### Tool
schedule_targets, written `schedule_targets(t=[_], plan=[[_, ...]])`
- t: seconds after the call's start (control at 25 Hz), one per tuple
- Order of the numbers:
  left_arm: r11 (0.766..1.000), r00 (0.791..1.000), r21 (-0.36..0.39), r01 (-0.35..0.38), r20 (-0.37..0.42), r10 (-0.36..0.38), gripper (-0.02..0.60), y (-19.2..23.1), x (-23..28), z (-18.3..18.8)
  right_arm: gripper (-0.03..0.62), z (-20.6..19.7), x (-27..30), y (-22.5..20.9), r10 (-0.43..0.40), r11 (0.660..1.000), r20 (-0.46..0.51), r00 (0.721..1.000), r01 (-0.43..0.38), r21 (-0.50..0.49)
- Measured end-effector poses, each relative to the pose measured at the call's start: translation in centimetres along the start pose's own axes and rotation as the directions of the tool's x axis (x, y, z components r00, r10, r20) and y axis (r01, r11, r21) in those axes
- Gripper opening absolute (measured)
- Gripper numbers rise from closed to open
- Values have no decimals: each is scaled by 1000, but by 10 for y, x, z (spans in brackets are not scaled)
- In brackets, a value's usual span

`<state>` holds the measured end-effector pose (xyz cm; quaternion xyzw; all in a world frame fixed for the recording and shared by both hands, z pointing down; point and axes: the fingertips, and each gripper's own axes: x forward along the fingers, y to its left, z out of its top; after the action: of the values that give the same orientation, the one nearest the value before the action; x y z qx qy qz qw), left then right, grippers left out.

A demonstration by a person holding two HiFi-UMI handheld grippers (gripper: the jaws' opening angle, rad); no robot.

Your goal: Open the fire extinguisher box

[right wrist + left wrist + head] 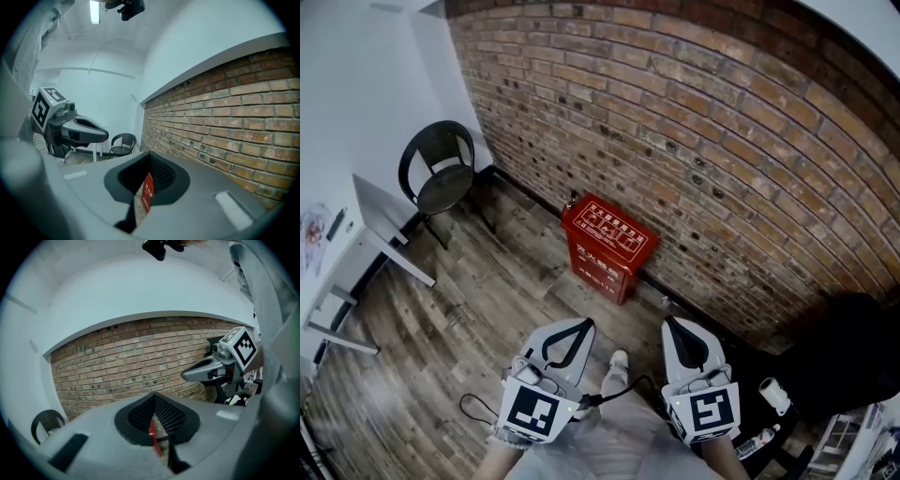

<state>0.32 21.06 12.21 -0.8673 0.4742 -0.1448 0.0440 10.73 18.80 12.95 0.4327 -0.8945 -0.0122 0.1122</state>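
jaws of left gripper (pixel 585 327) and right gripper (pixel 672 326) are pressed together, empty. red box (pixel 607 247) is seen closed against brick wall (pixel 722 141).

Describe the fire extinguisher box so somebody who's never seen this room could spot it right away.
Follow the long brick wall down to where it meets the wood-plank floor. The fire extinguisher box stands there at the wall's foot, right of the black round-backed chair in the head view. It is the only bright red thing nearby, a squat box with white print on top.
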Motion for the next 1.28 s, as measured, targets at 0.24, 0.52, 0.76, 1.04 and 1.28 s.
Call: schedule_targets(t=[0.24,0.52,0.76,1.04,1.28], plan=[[999,999,-11,-37,-6,36,2,35,46,11,6,14,47,-42,31,999,5,999,-31,-17],[999,999,-14,-47,-19,47,3,64,107,17,6,17,99,-92,56,998,-3,998,-56,-18],[997,997,-22,-74,-15,74,2,87,145,21,6,14,131,-118,80,997,-15,997,-80,-19],[994,995,-35,-102,-22,101,2,106,171,20,6,7,153,-139,94,996,-33,995,-94,-11],[995,995,-47,-90,-49,87,2,110,186,11,6,-14,161,-147,98,995,-80,992,-96,33]])
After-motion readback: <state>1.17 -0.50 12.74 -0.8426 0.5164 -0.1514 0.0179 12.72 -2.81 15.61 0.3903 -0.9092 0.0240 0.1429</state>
